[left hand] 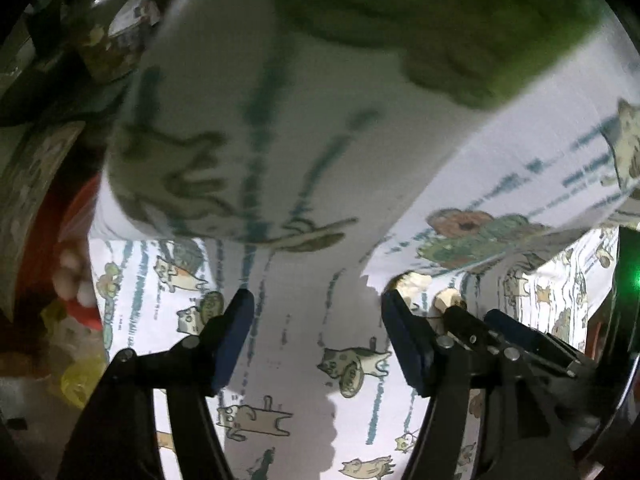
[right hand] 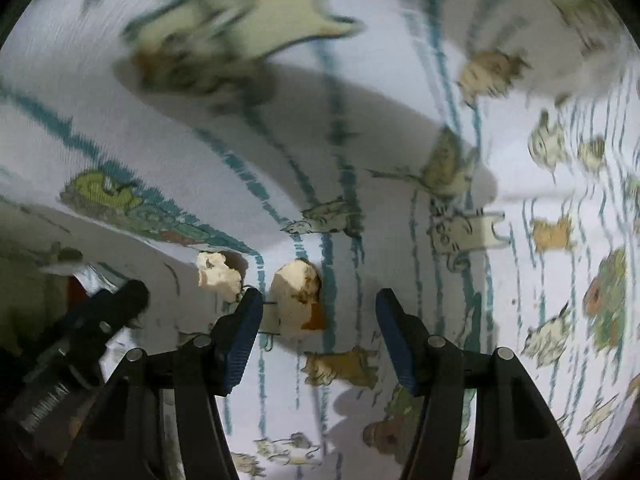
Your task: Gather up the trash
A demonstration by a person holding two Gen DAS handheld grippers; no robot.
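Cream-coloured eggshell (right hand: 298, 300) lies on the cat-print cloth (right hand: 400, 120) at about eleven o'clock of the right gripper (right hand: 320, 316), just inside its left finger, both grippers spread empty, the left gripper (left hand: 316, 316) farther off.

You've got a white cat-print cloth w/ teal stripes (right hand: 400, 128) covering the surface; two crumpled off-white scraps lie on it: one plain (right hand: 218, 276), one brown-stained (right hand: 296, 300), near each other.
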